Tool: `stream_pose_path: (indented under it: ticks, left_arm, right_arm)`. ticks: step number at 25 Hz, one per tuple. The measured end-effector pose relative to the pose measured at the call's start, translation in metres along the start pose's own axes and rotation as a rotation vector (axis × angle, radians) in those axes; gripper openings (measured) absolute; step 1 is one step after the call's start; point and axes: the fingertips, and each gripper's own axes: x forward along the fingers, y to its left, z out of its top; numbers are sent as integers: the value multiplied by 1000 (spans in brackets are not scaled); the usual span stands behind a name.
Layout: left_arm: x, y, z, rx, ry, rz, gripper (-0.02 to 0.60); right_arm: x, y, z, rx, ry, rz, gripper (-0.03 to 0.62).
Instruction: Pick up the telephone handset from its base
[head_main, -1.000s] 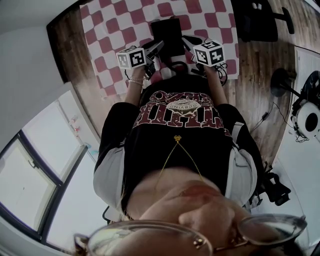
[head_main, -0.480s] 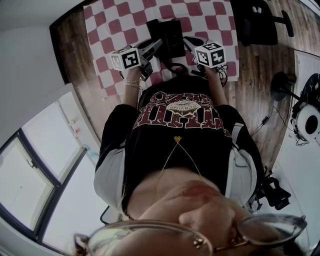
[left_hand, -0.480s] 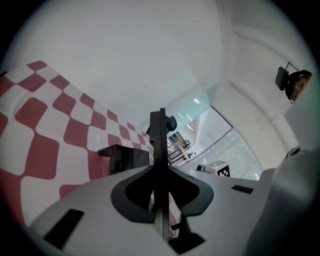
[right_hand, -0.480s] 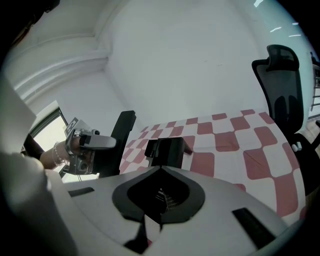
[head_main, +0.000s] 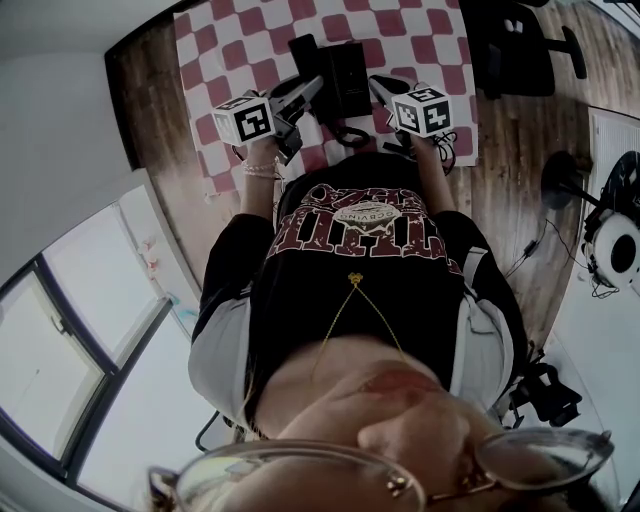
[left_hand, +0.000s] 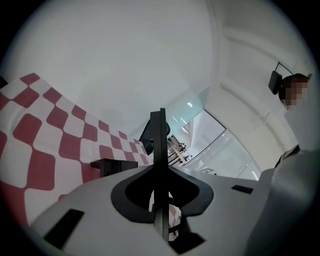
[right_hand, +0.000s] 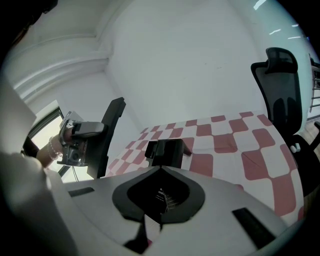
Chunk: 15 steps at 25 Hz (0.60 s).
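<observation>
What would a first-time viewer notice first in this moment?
The red-and-white checked cloth at the top of the head view catches the eye first, with the black telephone base at its middle. Next, the left tongs grip the slim black telephone handset upright, lifted clear of that base to its left.
</observation>
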Motion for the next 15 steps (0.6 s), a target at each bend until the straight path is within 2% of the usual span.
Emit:
stream_pose_path:
  ticks: [9, 15]
  left_arm:
    - [-16, -29, 21, 32, -51, -56, 80]
    - [-32, -60, 44, 93, -95, -91, 80]
  right_arm:
    - [-2, 6, 3, -2, -17, 10, 18]
    - [-3, 11, 4, -5, -18, 18, 18]
